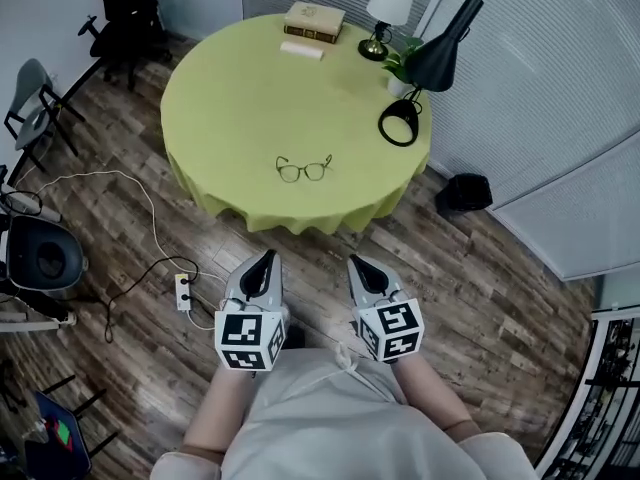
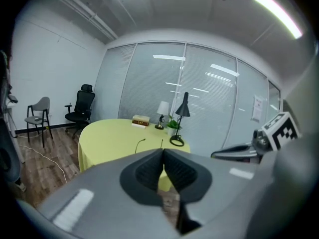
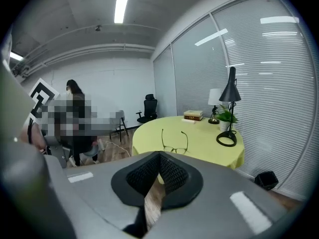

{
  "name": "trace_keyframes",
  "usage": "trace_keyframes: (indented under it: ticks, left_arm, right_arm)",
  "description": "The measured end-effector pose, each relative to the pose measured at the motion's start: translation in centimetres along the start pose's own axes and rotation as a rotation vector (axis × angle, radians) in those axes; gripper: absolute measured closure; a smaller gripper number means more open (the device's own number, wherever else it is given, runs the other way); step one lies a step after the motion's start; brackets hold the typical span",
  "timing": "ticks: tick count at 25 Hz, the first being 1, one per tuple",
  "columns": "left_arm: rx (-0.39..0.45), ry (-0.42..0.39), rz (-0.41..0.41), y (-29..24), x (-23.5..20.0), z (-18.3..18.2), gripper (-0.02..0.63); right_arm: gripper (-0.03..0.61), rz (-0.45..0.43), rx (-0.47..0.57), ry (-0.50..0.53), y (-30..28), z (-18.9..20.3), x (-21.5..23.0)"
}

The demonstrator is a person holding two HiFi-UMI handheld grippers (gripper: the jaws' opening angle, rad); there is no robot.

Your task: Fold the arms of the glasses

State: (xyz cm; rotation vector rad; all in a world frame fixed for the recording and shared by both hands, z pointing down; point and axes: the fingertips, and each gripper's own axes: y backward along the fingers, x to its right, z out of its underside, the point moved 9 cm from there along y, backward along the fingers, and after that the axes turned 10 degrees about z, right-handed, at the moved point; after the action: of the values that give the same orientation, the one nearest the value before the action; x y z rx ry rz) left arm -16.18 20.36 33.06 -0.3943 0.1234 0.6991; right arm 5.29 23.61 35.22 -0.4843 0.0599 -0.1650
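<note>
A pair of dark-rimmed glasses (image 1: 304,169) lies with its arms spread on the round table's yellow-green cloth (image 1: 240,98), near the front edge. The right gripper view shows the glasses (image 3: 175,147) upright on their arms; the left gripper view shows only the two arm tips (image 2: 142,143). My left gripper (image 1: 266,258) and right gripper (image 1: 354,262) hang side by side over the wooden floor, well short of the table. Both are shut and hold nothing.
On the table's far side stand a black desk lamp (image 1: 425,68), a small white-shaded lamp (image 1: 387,13), a potted plant (image 1: 400,63) and stacked books (image 1: 313,22). A power strip with cable (image 1: 183,292) lies on the floor. Chairs (image 1: 125,13) stand left; a black bin (image 1: 463,192) sits right.
</note>
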Motion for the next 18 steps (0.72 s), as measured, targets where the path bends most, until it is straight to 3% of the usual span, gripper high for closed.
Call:
trace_keyframes:
  ticks: [8, 18]
  left_arm:
    - [-0.073, 0.057, 0.03, -4.4, -7.7, -0.8, 0.607]
    - [-0.139, 0.099, -0.063, -11.4, -11.8, -0.9, 0.607]
  right_arm:
    - [0.58, 0.018, -0.077, 0.005, -7.2, -1.9, -1.8]
    - [0.58, -0.04, -0.143, 0.035, -16.3, -3.1, 3.4]
